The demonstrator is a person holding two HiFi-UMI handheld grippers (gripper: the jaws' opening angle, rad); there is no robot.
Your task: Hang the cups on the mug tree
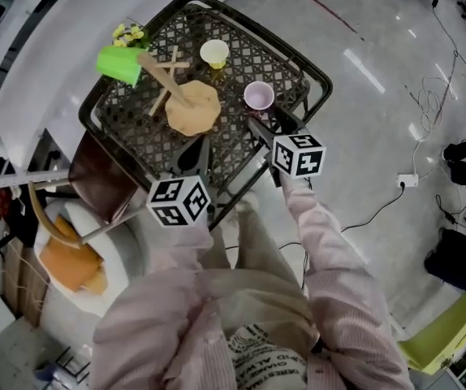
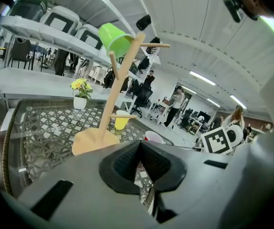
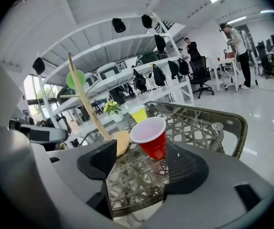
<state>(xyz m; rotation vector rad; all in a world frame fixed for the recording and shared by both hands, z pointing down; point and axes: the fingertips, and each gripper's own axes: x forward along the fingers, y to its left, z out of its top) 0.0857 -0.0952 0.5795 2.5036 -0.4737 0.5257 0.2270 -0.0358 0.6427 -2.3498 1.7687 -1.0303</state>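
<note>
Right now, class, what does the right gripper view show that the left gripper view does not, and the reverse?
Only the right gripper view: the right gripper with jaws apart, framing the whole side of the red cup.
Only the left gripper view: the left gripper with jaws shut and nothing between them, and the marker cube of the right gripper.
Both: the table, the mug tree with the green cup hung on it, the yellow cup, the flowers and the red cup's rim.
</note>
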